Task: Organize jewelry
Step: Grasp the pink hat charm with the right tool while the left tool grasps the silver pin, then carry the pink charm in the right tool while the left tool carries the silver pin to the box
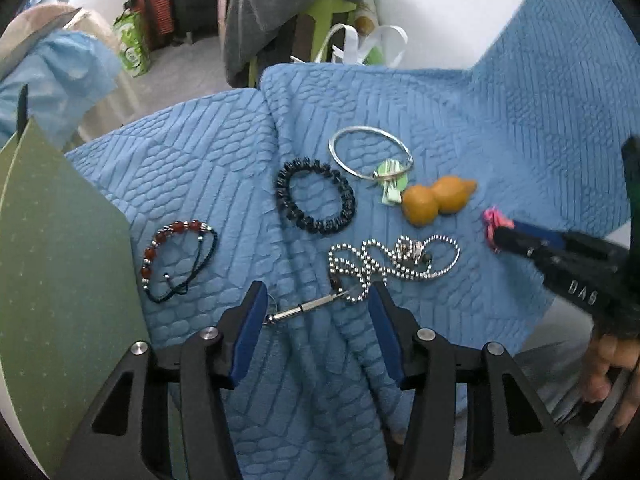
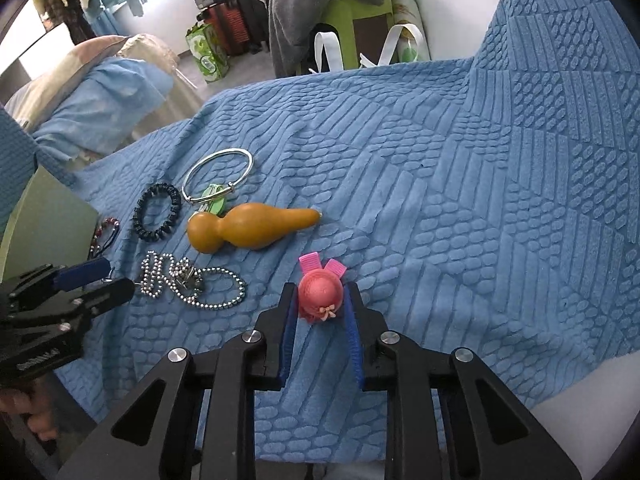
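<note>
A blue quilted cloth [image 2: 460, 184] with raised brick and stripe patterns covers the work surface and climbs up at the right; its near edge shows a white top beneath. The jewelry lies on the left part of the cloth: a silver bangle [image 1: 370, 152] with a green tag, a black bead bracelet [image 1: 315, 197] just beside it, a red bead bracelet [image 1: 176, 258] on a dark cord near a green board [image 1: 60, 280], and a tangled ball chain [image 1: 394, 258]. A yellow gourd [image 2: 248, 226] lies between the bangle and the chain. The left gripper [image 1: 316, 300] hangs low over the cloth, its jaws apart on either side of a small metal pin [image 1: 310, 306] with a ring, at the chain's end, not pressing it. The right gripper [image 2: 320, 300] has its jaws closed against a pink hat-shaped charm [image 2: 320, 294] resting on the cloth, well apart from the other pieces. Behind the surface stand a green stool [image 2: 360, 12] draped with grey clothing, dark suitcases, a green shopping bag [image 2: 206, 50] on the grey floor, and a bed heaped with blue bedding at the left.
</note>
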Demonstrator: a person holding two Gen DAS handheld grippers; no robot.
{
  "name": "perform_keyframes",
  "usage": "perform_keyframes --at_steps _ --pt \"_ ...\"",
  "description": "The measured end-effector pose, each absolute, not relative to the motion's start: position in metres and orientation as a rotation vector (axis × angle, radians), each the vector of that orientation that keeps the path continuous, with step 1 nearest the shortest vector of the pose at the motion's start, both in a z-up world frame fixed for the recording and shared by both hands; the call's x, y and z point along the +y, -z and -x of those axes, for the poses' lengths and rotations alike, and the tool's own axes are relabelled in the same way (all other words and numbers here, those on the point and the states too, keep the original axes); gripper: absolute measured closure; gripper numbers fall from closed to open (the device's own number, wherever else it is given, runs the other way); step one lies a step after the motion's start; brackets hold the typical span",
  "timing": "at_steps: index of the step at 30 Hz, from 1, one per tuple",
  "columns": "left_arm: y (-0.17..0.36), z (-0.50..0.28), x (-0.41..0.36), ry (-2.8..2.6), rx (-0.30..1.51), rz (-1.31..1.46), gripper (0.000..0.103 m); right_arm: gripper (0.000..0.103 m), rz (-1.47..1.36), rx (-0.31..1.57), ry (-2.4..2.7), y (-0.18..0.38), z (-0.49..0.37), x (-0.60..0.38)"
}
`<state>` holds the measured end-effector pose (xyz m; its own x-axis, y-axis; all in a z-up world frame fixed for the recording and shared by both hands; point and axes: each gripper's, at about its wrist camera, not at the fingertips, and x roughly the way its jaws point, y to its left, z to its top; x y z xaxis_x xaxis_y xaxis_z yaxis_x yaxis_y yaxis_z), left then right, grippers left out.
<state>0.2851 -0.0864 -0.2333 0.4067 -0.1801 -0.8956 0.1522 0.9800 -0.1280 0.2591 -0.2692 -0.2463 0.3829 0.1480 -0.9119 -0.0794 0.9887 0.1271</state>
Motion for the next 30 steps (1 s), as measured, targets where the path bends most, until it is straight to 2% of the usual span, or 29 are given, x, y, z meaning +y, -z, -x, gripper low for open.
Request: perform_keyframes --at_steps 2,8,14,25,28,30 --pt "0.235 -0.283 -0.089 0.232 1.151 0.019 0.051 0.083 -0.073 1.168 -0.142 0.246 -0.26 -0.271" --pt "0.238 -0.275 -0.089 0.269 1.184 0.022 0.071 0.083 -0.1 1.172 -0.135 0.245 -0.259 -0.277" --pt "0.234 -0.277 -0.085 0.257 1.145 0.059 0.085 0.083 -0.095 1.172 -0.135 0.245 -0.261 -0.275" --pt "0.24 -0.281 -0.087 0.218 1.116 0.056 0.086 0.083 -0.061 1.166 -0.137 0.246 -0.259 -0.27" --pt "0.241 -0.28 -0.088 0.182 1.103 0.048 0.099 0.083 -0.04 1.162 -0.137 0.246 -0.258 -0.267" --pt "0.241 -0.281 -0.086 0.184 1.104 0.07 0.099 0.083 -0.034 1.162 -0.134 0.246 -0.258 -0.266"
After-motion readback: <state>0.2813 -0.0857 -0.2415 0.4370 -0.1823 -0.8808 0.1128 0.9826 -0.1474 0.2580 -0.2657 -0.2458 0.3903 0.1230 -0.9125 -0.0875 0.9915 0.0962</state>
